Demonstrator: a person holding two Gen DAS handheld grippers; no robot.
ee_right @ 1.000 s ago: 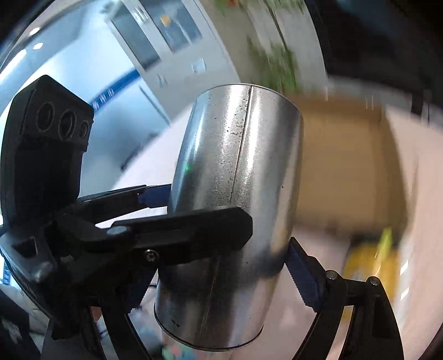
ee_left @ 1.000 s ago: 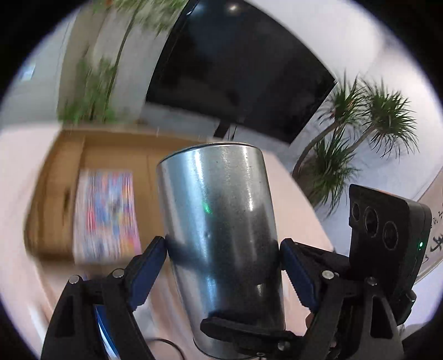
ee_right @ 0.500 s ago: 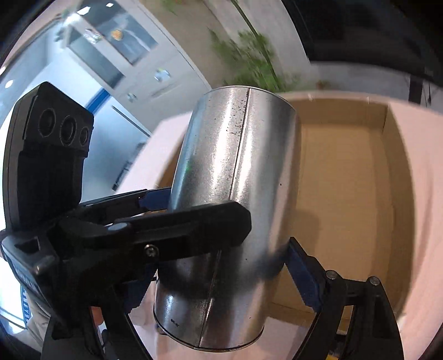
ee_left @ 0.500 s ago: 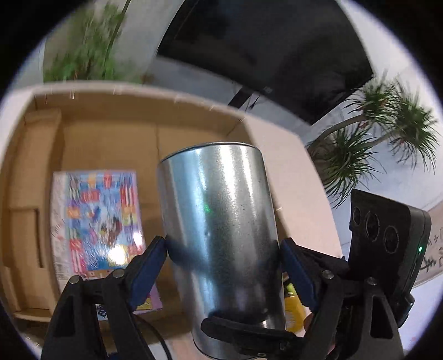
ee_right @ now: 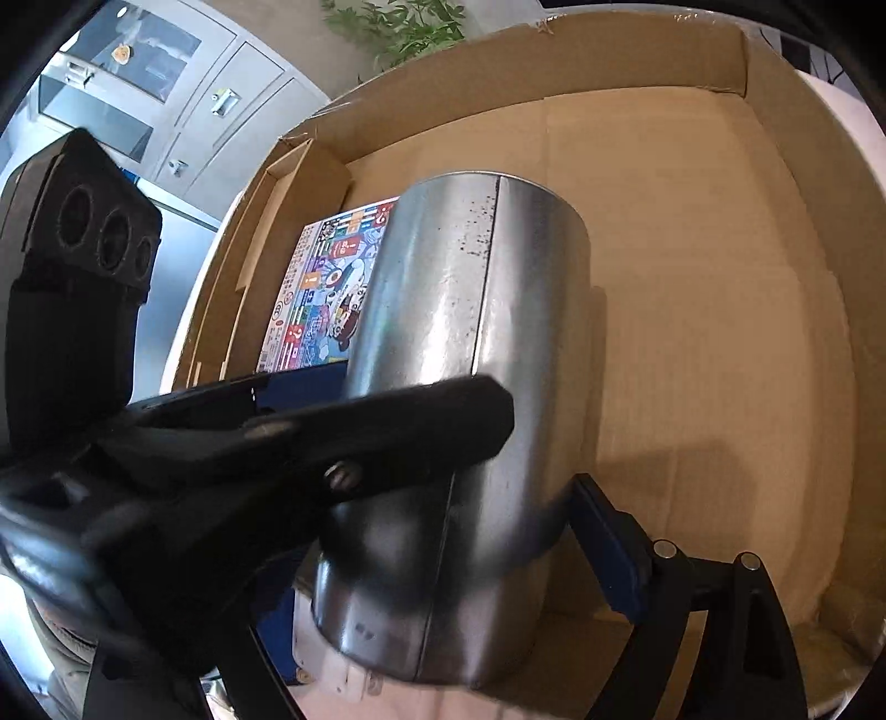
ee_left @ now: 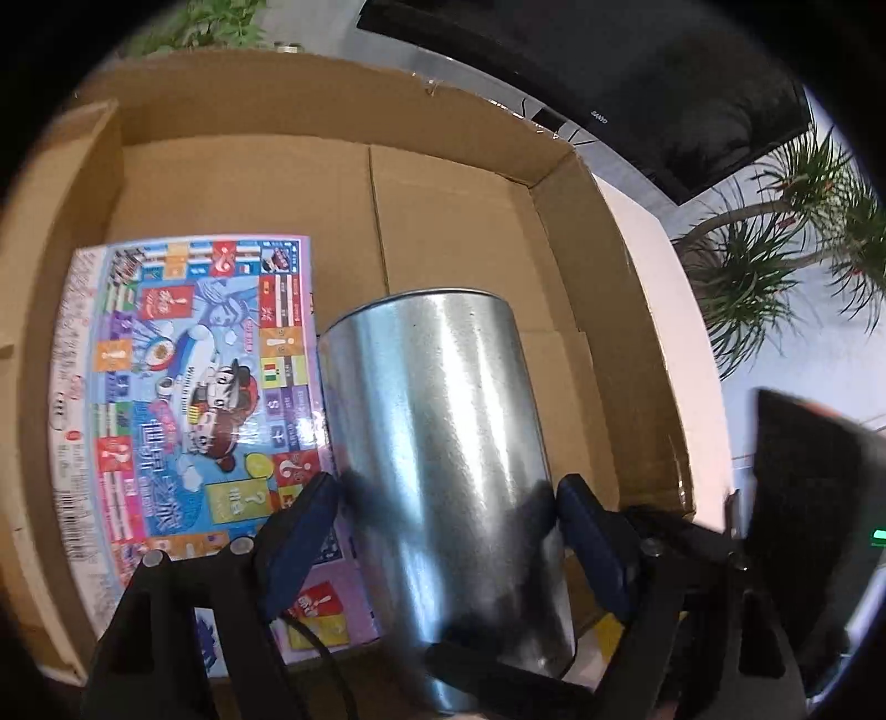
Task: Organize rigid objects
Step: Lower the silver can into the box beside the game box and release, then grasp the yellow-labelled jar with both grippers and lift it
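A shiny metal can is held between both grippers. My left gripper is shut on its sides, blue pads pressing left and right. My right gripper is shut on the same can; its left finger is hidden behind the left gripper's black finger. The can hangs above an open cardboard box, over the bare cardboard floor to the right of a colourful board-game box that lies flat at the box's left side.
The cardboard box's walls surround the can on the far and right sides. Palm-like plants and a dark screen stand behind the box. Grey cabinets are at the far left.
Both grippers have carried the can forward and down over the cardboard box; the box floor and the game box now fill the views. The grip on the can has not changed.
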